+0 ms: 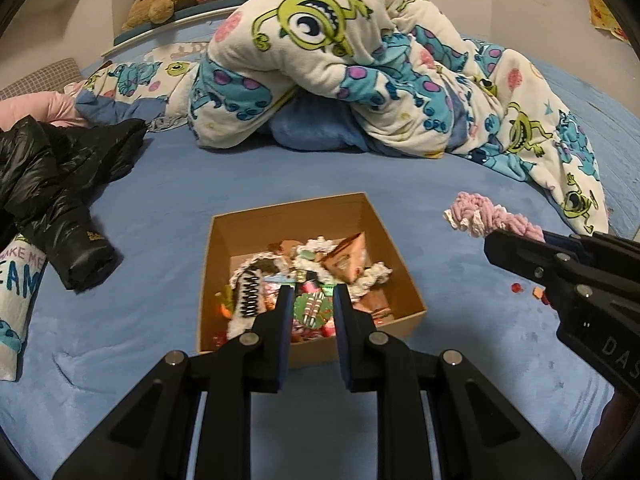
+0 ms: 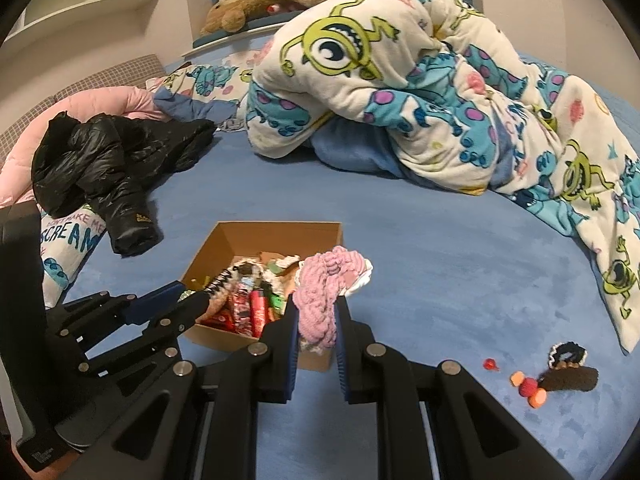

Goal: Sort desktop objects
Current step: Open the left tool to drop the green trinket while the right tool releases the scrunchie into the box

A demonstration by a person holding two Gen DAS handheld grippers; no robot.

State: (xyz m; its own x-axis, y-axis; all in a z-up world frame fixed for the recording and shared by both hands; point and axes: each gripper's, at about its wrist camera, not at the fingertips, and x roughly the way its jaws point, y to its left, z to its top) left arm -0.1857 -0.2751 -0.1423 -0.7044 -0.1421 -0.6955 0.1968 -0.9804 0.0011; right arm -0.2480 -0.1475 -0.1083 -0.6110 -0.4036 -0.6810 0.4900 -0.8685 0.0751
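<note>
The blue bed [image 1: 160, 208] carries a heaped cartoon blanket [image 1: 360, 60] toward its far edge and a black jacket [image 1: 60, 184] at its left edge. The open cardboard box [image 1: 224, 240], nearer the front edge, holds mixed trinkets. The right gripper [image 2: 316, 320] is clamped on a pink knitted scrunchie [image 2: 320, 280] above the box's right side. The left gripper [image 1: 310, 300], jaws close together and holding nothing, points down over the box.

**Box half filled, scrunchie held above it**

An open cardboard box [image 2: 236, 240] sits on the blue bedspread, heaped with small colourful trinkets [image 1: 304, 276]. A pink knitted scrunchie [image 2: 320, 296] hangs pinched over its near corner. Loose beads [image 2: 528, 388] lie well apart.
</note>
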